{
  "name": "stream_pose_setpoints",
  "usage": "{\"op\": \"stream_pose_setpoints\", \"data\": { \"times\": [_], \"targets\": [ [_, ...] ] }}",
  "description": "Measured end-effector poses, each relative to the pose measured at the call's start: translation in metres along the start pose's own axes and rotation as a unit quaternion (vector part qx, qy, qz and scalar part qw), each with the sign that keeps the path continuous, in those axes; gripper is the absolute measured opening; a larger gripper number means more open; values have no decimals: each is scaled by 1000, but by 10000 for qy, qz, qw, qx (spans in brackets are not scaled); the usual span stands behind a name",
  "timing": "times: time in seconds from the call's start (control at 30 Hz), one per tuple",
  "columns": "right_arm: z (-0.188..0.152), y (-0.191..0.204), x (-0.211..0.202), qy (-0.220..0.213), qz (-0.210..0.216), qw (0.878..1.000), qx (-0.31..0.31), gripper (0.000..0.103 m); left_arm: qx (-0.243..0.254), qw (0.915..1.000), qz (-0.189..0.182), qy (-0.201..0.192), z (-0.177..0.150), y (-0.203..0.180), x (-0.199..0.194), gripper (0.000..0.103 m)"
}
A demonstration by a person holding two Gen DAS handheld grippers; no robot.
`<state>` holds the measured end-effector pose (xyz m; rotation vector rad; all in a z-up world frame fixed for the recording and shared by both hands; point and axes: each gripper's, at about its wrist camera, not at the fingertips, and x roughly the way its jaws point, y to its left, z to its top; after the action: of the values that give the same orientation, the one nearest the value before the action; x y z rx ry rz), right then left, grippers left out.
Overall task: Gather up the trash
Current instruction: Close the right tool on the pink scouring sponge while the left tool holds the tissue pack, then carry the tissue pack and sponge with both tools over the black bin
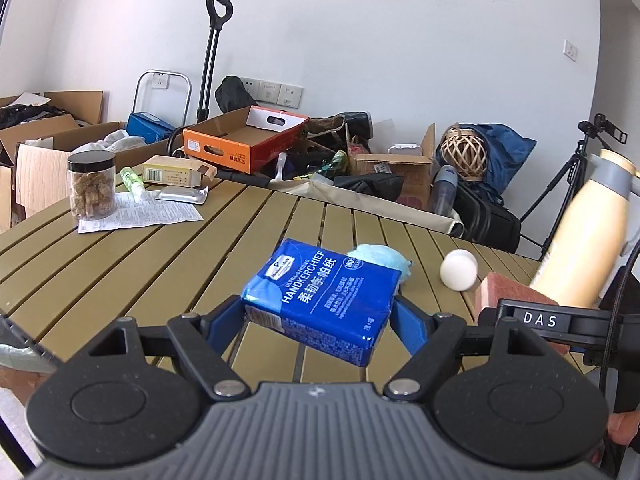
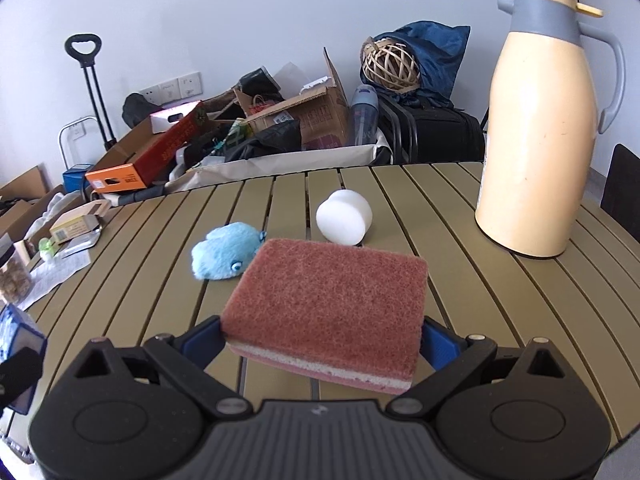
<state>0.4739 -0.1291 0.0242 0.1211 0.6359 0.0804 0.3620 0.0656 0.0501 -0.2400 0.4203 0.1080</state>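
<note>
My left gripper (image 1: 320,316) is shut on a blue pack of handkerchief tissues (image 1: 320,300), held just above the slatted olive table (image 1: 140,264). In the right wrist view, my right gripper (image 2: 322,340) is shut on a reddish-brown scouring sponge (image 2: 328,300), also lifted off the table. A corner of that sponge (image 1: 508,290) and the right gripper's body show at the right of the left wrist view. A light blue plush toy (image 2: 224,250) and a white foam cylinder (image 2: 344,216) lie on the table beyond both grippers.
A tall cream thermos jug (image 2: 540,128) stands at the table's right. At the far left lie a jar of brown snacks (image 1: 91,184), a printed paper sheet (image 1: 140,212), a small box (image 1: 172,172) and a foil pack. Cardboard boxes, bags and a tripod (image 1: 568,184) crowd the floor behind.
</note>
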Motion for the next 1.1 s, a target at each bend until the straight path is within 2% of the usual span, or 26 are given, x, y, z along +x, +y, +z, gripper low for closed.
{"op": "stream_pose_setpoints", "data": {
  "times": [0.63,0.87,1.1],
  "targets": [
    [-72,-8,-114,-160,587,9975,-356,100,387,9992,80,25,-37,-6,-93,80],
    [-102,-16,-141,-119,739,9956,-567,100,506,9984,100,224,-58,-6,-109,80],
    [-138,-26,-153,130,837,9939,-708,100,696,9961,169,517,-86,-6,-120,80]
  ]
}}
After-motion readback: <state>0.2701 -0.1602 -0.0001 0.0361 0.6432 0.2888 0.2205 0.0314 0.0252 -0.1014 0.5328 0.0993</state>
